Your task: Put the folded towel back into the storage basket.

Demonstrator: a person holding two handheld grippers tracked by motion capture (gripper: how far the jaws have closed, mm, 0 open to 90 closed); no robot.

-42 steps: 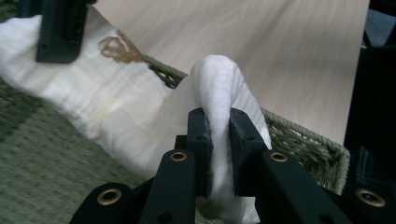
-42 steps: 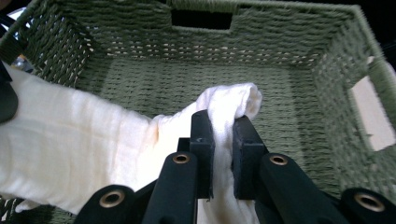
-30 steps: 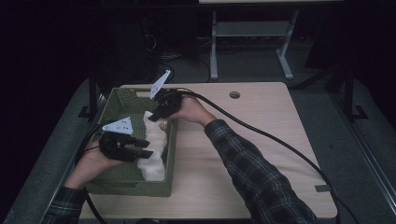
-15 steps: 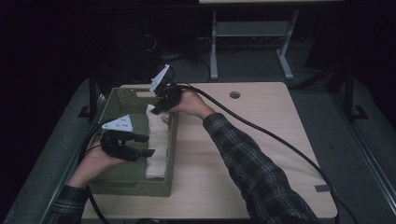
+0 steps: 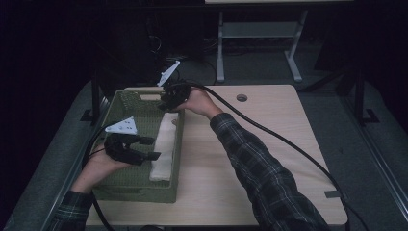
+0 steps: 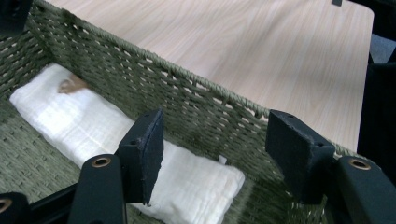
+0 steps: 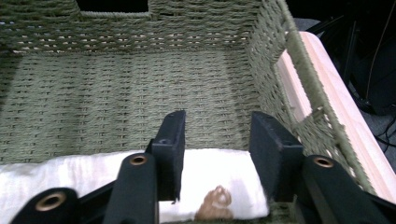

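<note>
change: a second ago both grippers were on the towel [image 5: 162,147], bunched mid-basket. Now it lies flat and folded along the basket's [image 5: 126,192] right wall, and both grippers are off it.
meaning: placement looks done, as far as I can judge; what's left is pulling out, or a last tidy of the ends.
towel: long white pad on the basket floor, touching the right wall. Brown mark [image 7: 215,201] at the far end, near the right gripper.
left gripper [image 5: 146,148]: jaws wide, nothing between them. Hovers over the near half of the basket, just left of the towel. In the left gripper view the towel [image 6: 116,151] runs under and past the left jaw; no contact that I can see.
right gripper [image 5: 166,104]: jaws open, medium gap, empty. Sits at the far right corner of the basket, above the towel's far end. In the right gripper view the towel [image 7: 84,177] lies just below the jaws, marked end between them; looks clear of it, but the gap is hard to read.
table [image 5: 269,159]: bare wood right of the basket.
</note>
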